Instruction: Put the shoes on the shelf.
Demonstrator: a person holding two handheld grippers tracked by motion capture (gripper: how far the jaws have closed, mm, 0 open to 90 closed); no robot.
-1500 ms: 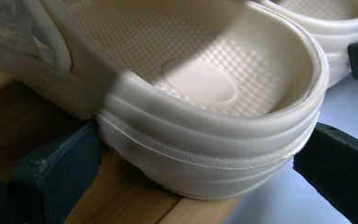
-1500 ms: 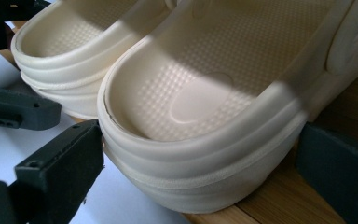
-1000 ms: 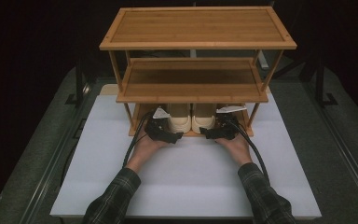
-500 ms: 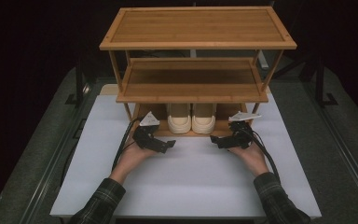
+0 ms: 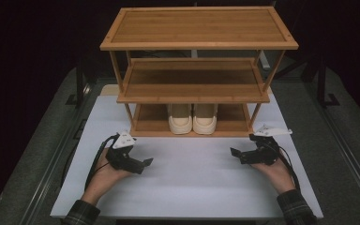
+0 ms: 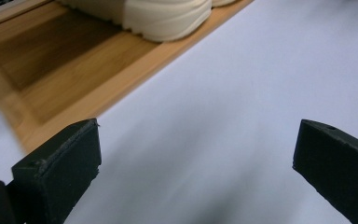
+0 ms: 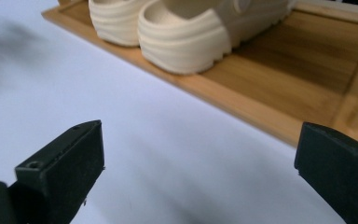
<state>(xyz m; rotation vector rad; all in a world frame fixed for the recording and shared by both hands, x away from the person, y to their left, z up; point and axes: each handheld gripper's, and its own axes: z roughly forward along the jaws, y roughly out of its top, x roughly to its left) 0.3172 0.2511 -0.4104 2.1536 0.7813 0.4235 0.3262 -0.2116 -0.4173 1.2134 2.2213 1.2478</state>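
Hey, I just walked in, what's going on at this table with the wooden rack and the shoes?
A person holds a two-jaw gripper in each hand at a white mat. A pair of cream shoes stands side by side on the bottom shelf of a three-tier wooden rack. The left gripper and right gripper sit on the mat in front of the rack, both open and holding nothing, apart from the shoes.

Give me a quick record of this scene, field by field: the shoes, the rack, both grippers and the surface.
shoes: cream pair, side by side on the bottom shelf, heels toward the person
rack: three-tier bamboo rack, upper two shelves bare
left gripper: open, holding nothing, over the white board
right gripper: open, holding nothing, apart from the rack
surface: white board on a grey table
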